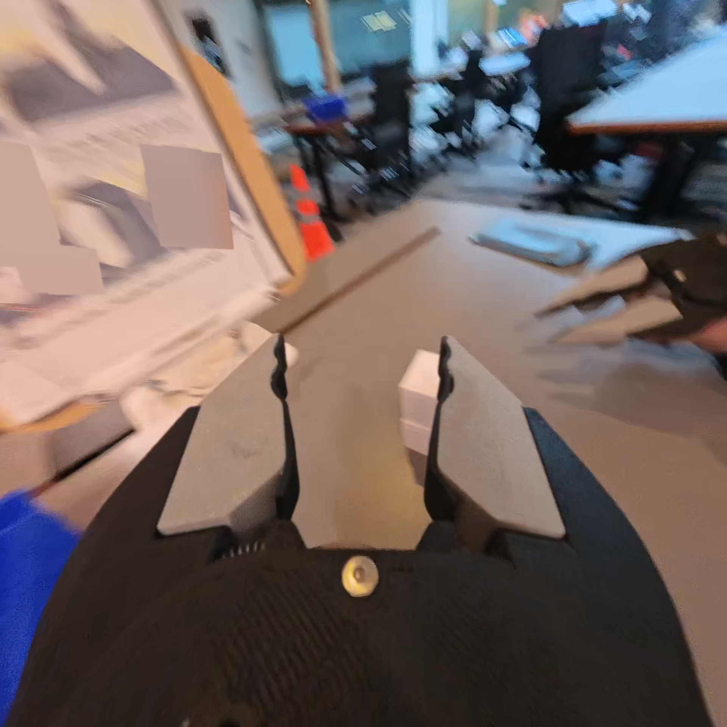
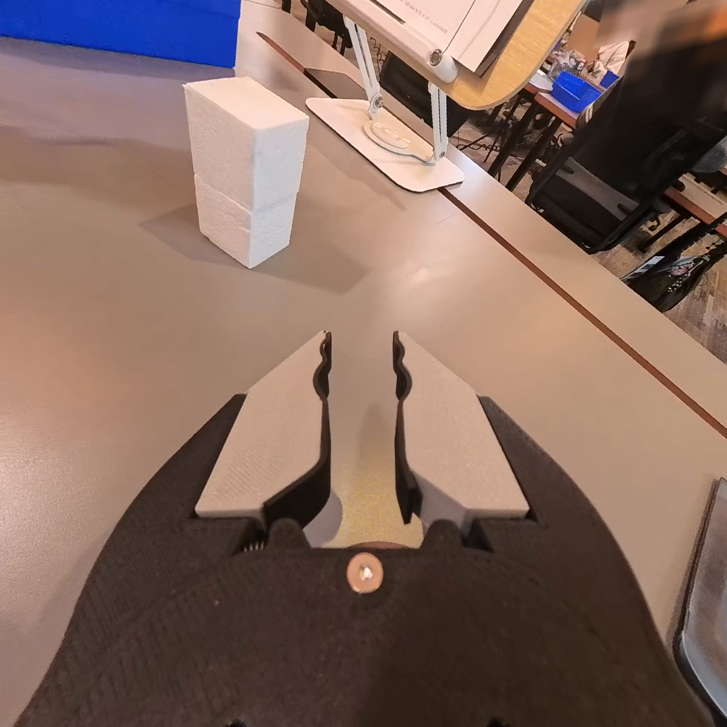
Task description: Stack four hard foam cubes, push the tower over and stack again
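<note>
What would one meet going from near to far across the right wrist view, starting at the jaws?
Right gripper, jaws open and empty → bare table → stack of two foam cubes → white stand base → blue panel.

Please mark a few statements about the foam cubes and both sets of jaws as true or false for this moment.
1. The white foam cubes stand as an upright stack on the grey table. True; two stacked cubes show.
2. The right gripper clamps a cube. False: its jaws stand apart with nothing between them.
3. The left gripper has open jaws. True; the stack shows partly behind its right finger.
4. The stack rests on the white stand base. False: it stands apart from it, on the bare table.
5. Four cubes are visibly stacked. False: only two can be counted.
</note>
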Tool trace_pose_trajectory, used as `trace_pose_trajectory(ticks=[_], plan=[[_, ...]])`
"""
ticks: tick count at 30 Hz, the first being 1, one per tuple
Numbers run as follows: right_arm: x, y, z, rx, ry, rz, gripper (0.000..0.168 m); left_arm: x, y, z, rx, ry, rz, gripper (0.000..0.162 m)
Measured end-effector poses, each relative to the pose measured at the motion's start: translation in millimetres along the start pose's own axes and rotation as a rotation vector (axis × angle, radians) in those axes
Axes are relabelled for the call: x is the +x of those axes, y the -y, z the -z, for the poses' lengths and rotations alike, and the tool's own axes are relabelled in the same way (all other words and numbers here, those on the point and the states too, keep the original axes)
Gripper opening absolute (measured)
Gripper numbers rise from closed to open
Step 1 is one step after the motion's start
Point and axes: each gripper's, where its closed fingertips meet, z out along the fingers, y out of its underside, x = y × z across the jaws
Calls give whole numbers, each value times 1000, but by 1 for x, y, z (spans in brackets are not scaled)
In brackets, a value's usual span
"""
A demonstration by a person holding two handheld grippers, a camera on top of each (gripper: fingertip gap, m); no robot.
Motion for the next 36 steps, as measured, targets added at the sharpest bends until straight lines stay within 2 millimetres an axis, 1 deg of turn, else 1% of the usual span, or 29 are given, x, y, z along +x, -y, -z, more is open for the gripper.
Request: trace_pose_trajectory(ticks=[2, 3, 4, 5, 6, 7, 8, 9, 10, 11, 13, 14, 17, 19, 20, 21, 22, 23, 24, 25, 26, 29, 31, 33, 35, 36], plan=[[-1, -2, -1, -7, 2, 2, 28, -41, 35, 45, 128, 190, 21, 58], [-1, -2, -2, -10, 2, 4, 28, -62, 47, 70, 185, 279, 39, 51], [-1, -3, -2, -12, 2, 5, 28, -84, 54, 94, 229, 364, 52, 50], [-1, -3, -2, -14, 1, 6, 28, -106, 54, 116, 251, 448, 55, 50], [-1, -4, -3, -16, 0, 6, 28, -129, 48, 135, 245, 538, 52, 50], [0, -4, -3, -17, -1, 4, 28, -154, 35, 150, 201, 630, 59, 51], [0, -5, -4, -19, -1, 1, 28, -179, 15, 161, 122, 711, 88, 59], [0, -6, -4, -22, 1, -2, 28, -201, -10, 168, 29, 773, 139, 72], [0, -7, -5, -28, 2, -4, 28, -218, -39, 171, -67, 807, 200, 88], [-1, -9, -6, -33, 5, -6, 28, -230, -67, 171, -160, 824, 258, 99], [-2, -11, -8, -43, 7, -8, 28, -249, -118, 170, -303, 872, 345, 99], [-2, -12, -9, -46, 6, -8, 28, -256, -137, 169, -349, 897, 371, 98], [-3, -13, -10, -54, 5, -7, 28, -264, -179, 157, -453, 913, 408, 95], [-2, -15, -10, -58, 4, -7, 28, -262, -202, 146, -542, 888, 420, 95], [-2, -15, -10, -59, 4, -9, 28, -260, -213, 142, -589, 875, 421, 92], [-1, -15, -10, -59, 3, -11, 28, -259, -222, 140, -643, 863, 431, 86], [-1, -14, -9, -56, 3, -13, 28, -258, -230, 138, -690, 853, 452, 80], [0, -14, -9, -52, 3, -14, 28, -258, -234, 136, -719, 839, 455, 79], [0, -13, -8, -49, 2, -14, 28, -260, -235, 137, -742, 846, 417, 60], [0, -12, -8, -45, 2, -13, 28, -262, -234, 140, -764, 854, 371, 52], [0, -11, -7, -41, 2, -12, 28, -262, -234, 140, -783, 846, 357, 52], [-1, -8, -5, -30, 2, -6, 28, -257, -229, 140, -785, 804, 379, 52], [-1, -6, -4, -23, 2, -2, 28, -258, -214, 143, -740, 807, 380, 52], [-1, -4, -3, -15, 0, 0, 28, -254, -189, 142, -669, 790, 359, 52], [-1, -3, -2, -9, -1, -2, 28, -243, -151, 135, -582, 738, 293, 52], [0, -3, -2, -9, -1, -4, 28, -233, -129, 129, -539, 695, 242, 51]])
